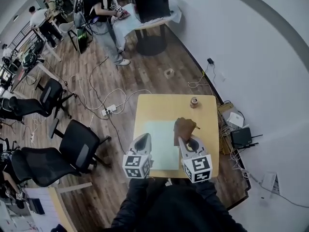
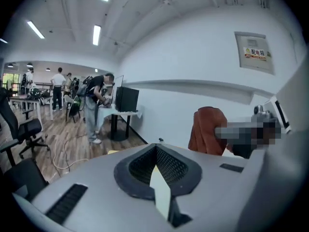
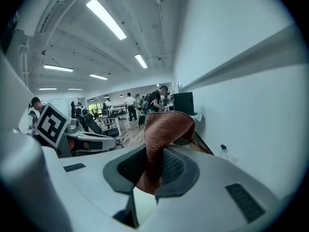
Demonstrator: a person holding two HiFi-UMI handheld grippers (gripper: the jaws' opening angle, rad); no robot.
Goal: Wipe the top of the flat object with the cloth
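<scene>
R gripper clamps brown cloth at 3 o'clock of pale flat board on table. L gripper jaws together, empty. Can at table's 1 o'clock.

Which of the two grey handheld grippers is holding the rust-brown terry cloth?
The right gripper: the rust-brown terry cloth is pinched between its jaws, while the left gripper is shut on nothing.
</scene>
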